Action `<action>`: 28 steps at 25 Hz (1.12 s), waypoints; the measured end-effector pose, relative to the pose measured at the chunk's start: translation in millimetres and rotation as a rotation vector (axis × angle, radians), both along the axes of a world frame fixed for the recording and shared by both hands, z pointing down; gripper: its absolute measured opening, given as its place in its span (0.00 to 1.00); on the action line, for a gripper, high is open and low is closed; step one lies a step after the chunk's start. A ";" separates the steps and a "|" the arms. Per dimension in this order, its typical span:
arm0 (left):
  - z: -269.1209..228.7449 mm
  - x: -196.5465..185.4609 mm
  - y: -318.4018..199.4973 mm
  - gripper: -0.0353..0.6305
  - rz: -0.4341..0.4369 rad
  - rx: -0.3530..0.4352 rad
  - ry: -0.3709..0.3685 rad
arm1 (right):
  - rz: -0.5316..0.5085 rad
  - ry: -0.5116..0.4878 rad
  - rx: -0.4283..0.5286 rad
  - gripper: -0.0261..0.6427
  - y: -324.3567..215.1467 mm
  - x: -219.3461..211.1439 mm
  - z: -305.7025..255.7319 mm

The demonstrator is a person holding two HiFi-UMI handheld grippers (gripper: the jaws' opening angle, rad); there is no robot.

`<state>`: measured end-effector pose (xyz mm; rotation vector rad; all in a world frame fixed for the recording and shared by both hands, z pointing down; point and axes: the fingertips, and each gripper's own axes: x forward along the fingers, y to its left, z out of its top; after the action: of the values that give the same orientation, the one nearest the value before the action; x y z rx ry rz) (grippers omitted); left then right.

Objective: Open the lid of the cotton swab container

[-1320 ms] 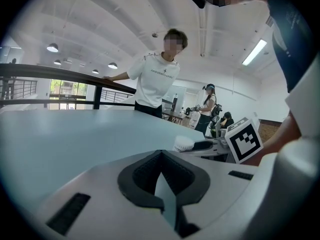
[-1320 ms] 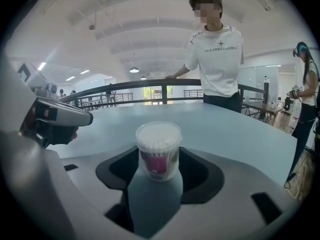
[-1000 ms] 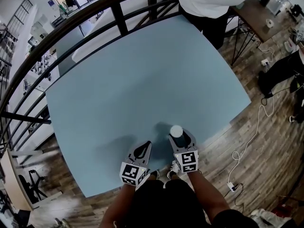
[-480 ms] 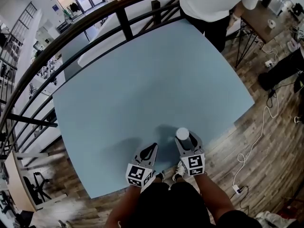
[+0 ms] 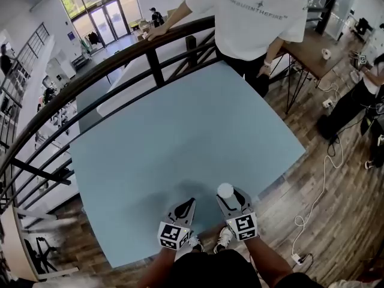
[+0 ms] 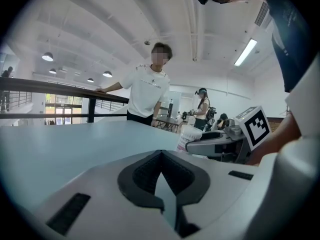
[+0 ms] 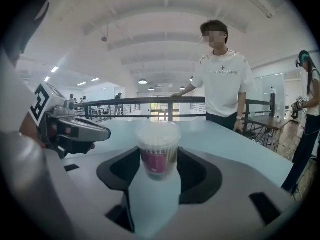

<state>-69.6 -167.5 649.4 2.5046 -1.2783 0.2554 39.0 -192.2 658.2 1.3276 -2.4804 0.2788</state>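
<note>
The cotton swab container (image 7: 158, 156) is a small round tub of clear plastic that narrows a little toward its base. A magenta label band runs round its middle, and pale swab tips are packed under a translucent white lid (image 5: 225, 189). The lid is on and closed. The container is upright, clamped at its sides between the jaws of the right gripper (image 5: 228, 194). It is over the table (image 5: 180, 125), close to the near edge and right of that edge's middle.
</note>
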 end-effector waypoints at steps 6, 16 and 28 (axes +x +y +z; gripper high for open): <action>-33.8 8.9 -10.6 0.07 -0.007 0.074 0.006 | -0.024 -0.008 0.073 0.40 -0.3 2.6 -37.3; -95.7 7.2 -32.1 0.07 -0.018 0.210 0.001 | -0.046 0.016 0.184 0.40 -20.9 -6.1 -101.6; -144.1 15.6 -34.3 0.07 0.064 0.350 -0.071 | -0.016 -0.020 0.196 0.40 -16.8 -1.7 -135.9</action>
<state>-54.0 -201.8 505.3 2.8553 -1.3735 0.1464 37.3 -209.0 522.3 1.3845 -2.5893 0.0455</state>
